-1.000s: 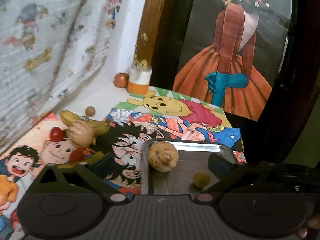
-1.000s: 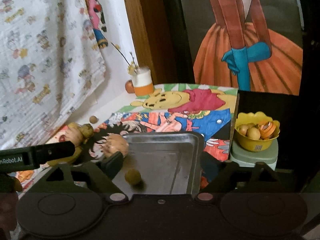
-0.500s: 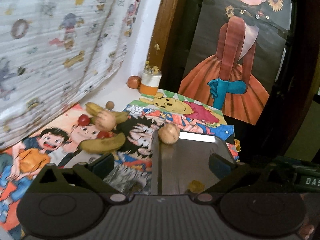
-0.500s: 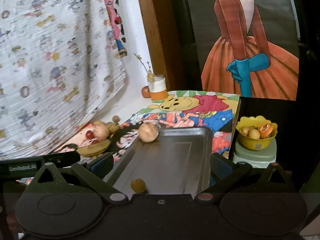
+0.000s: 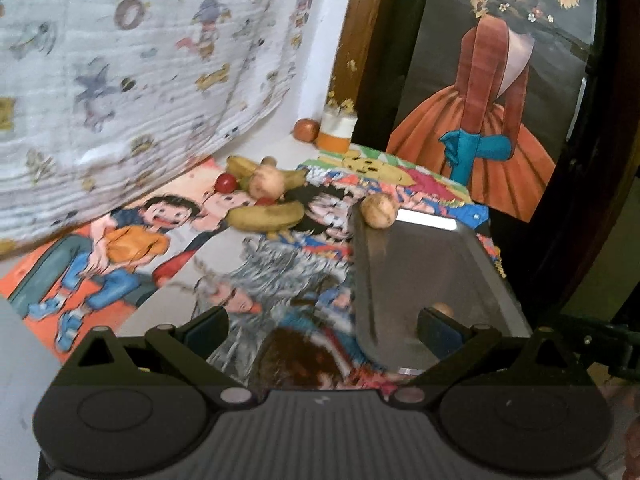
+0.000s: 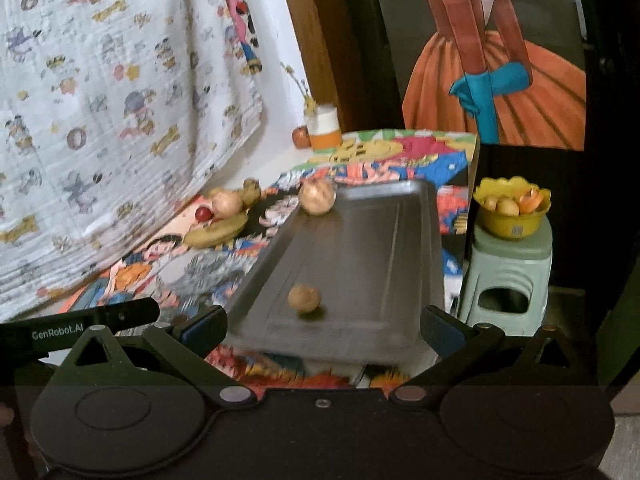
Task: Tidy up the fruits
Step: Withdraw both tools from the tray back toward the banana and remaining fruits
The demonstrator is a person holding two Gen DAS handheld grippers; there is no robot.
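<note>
1. Right gripper (image 6: 322, 326): spread wide, gripping nothing, low in frame before metal tray (image 6: 360, 248).
2. Left gripper (image 5: 322, 326): likewise wide, empty.
3. On tray: small fruit (image 6: 304, 298) centre, round fruit (image 6: 317, 196) at far left corner.
4. Upper left on surface: bananas (image 6: 218, 232), red fruit (image 6: 203, 213).

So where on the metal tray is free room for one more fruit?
The tray is bare through its middle and right side, between the round fruit at its far left corner and the small fruit near the front. Crowded: the banana pile left of it.
</note>
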